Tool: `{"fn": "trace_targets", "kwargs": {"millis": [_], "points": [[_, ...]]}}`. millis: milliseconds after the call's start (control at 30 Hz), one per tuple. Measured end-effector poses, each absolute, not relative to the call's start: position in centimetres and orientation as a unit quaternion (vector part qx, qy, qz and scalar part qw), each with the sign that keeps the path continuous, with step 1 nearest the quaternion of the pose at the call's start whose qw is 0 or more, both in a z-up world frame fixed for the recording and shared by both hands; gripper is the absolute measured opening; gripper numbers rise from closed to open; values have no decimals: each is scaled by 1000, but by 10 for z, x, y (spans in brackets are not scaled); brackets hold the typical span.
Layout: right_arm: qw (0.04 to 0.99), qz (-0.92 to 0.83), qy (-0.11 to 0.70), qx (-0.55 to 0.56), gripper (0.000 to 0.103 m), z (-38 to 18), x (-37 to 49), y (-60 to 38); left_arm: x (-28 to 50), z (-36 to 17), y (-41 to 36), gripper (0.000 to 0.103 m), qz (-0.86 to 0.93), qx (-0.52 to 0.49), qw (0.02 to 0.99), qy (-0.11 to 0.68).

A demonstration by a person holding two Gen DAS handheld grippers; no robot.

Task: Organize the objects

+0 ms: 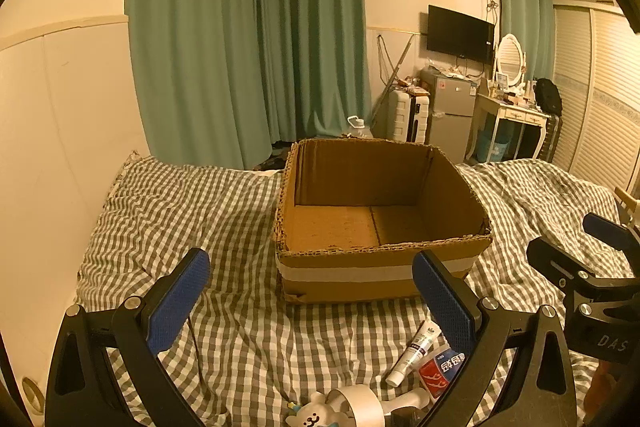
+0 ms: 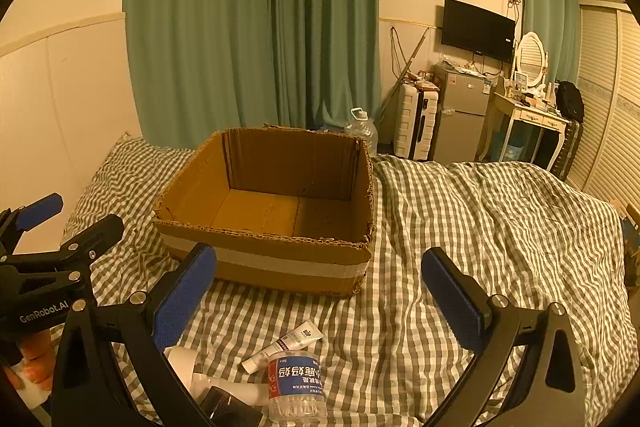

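An open, empty cardboard box (image 1: pixel 380 259) (image 2: pixel 264 259) stands on the checked bed cover. In front of it lie a white tube (image 1: pixel 414 353) (image 2: pixel 282 346), a small water bottle with a red and blue label (image 1: pixel 440 371) (image 2: pixel 298 387), a white hand fan (image 1: pixel 372 405) (image 2: pixel 192 373) and a small white bear figure (image 1: pixel 310 415). My left gripper (image 1: pixel 312 299) is open and empty above these items. My right gripper (image 2: pixel 320 295) is open and empty, to the right of the left one. Each gripper shows at the edge of the other's view.
The bed cover (image 1: pixel 180 227) (image 2: pixel 500 227) is wrinkled. A wall runs along the left. Beyond the bed stand green curtains (image 1: pixel 248 27), a large water jug (image 2: pixel 362 129), a white suitcase (image 2: pixel 416 123), a small fridge (image 2: pixel 464 119) and a dressing table (image 2: pixel 532 115).
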State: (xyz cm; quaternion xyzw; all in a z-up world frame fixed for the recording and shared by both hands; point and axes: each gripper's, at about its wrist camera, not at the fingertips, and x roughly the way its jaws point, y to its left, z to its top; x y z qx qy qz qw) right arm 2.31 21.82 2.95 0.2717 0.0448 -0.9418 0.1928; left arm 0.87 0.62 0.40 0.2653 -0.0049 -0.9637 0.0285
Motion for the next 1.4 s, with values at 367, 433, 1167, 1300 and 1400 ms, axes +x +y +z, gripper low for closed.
{"fn": "trace_targets", "kwargs": {"millis": [367,433,1167,1300,1400], "points": [[200,-941,46,270,103,31,24,218,11,6,6,103,-965,261,24,-2],[202,-940,45,270,103,32,24,217,11,6,6,103,-965,261,22,0],[214,-916,70,333,103,-4,35,225,19,-54,8,103,-935,352,-13,-34],[208,-896,97,380,103,-39,32,220,15,-76,5,103,-925,378,-14,-34],[214,-875,109,422,103,-61,26,216,15,-89,4,103,-916,399,-34,-23]]}}
